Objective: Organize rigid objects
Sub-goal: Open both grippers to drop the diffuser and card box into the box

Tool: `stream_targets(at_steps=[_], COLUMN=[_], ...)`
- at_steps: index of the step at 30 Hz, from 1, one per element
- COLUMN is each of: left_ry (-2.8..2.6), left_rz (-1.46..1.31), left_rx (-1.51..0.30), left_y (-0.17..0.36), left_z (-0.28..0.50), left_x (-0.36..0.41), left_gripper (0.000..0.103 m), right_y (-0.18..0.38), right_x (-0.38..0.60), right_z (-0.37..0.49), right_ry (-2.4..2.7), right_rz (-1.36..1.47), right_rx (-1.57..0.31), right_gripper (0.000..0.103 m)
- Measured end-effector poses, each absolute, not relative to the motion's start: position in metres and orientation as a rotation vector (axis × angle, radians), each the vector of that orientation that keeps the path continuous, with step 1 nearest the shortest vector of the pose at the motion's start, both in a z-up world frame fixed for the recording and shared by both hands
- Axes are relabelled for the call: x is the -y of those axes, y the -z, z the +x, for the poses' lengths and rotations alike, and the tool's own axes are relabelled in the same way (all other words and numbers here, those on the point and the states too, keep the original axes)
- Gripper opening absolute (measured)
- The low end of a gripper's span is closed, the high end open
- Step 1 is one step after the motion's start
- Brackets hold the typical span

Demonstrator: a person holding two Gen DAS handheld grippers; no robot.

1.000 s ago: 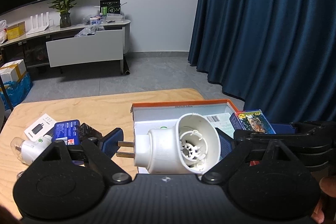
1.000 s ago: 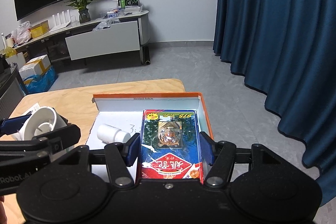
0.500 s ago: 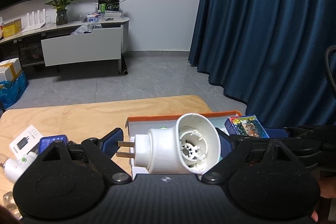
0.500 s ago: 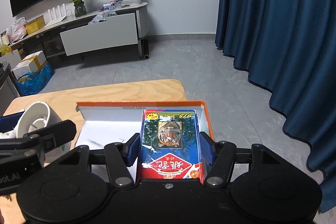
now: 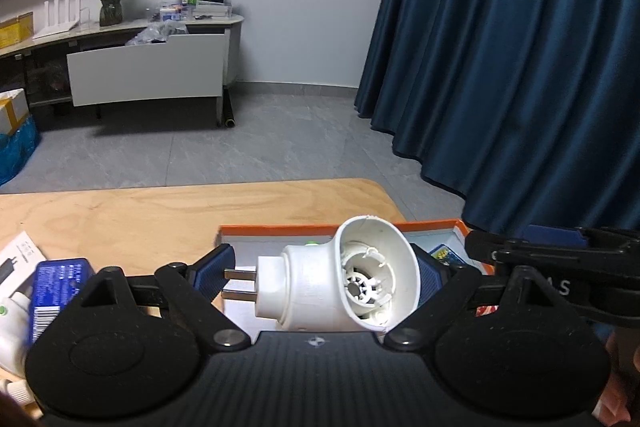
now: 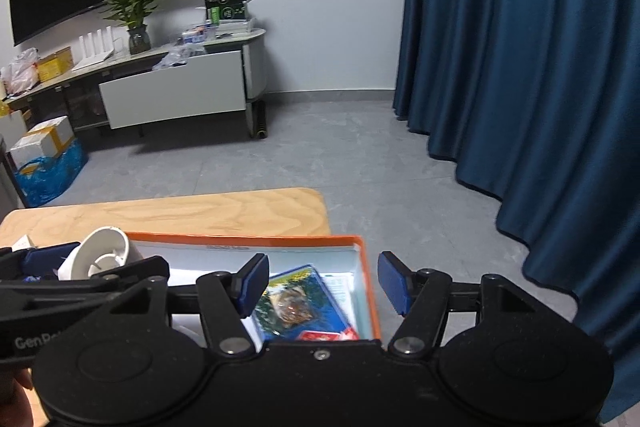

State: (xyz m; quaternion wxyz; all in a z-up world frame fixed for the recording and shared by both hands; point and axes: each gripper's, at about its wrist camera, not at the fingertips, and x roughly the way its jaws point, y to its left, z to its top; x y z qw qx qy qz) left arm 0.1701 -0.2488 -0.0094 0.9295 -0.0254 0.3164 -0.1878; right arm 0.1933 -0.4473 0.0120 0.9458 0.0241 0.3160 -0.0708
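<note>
Left gripper (image 5: 322,281) is clamped on the white plug-in device (image 5: 340,281), held above the orange-rimmed box (image 6: 370,291); right gripper (image 6: 320,283) jaws are opening, pads clear of the tiger-print card pack (image 6: 300,305) lying inside that box on the wooden table (image 5: 168,215).

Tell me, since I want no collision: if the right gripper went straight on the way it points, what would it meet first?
Probably the tiger-print card box lying in the orange-rimmed box, just below the opening right gripper; depth is unclear.
</note>
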Motion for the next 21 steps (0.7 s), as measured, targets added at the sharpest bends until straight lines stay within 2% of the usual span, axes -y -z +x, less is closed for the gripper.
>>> stream_targets(at_steps=[3,8,21], left_ry=[0.401,0.391,0.324], left_rz=[-0.058,-0.059,-0.011], left_rx=[-0.671,-0.667,-0.644], left_y=[0.009,0.002,-0.021], left_z=[0.169,0.163,0.13], left_x=[0.251,0.247,0.222], left_gripper=[0.092,0.097,0.099], right_y=[-0.013,-0.016,-0.026], right_x=[0.45,0.45,0.42], right_z=[0.191,0.183,0.145], right_ry=[0.159,0.157,0.114], right_rz=[0.049,0.055,0.059], right_rx=[-0.65,-0.646,-0.637], right_gripper=[0.074,0.077,0.08])
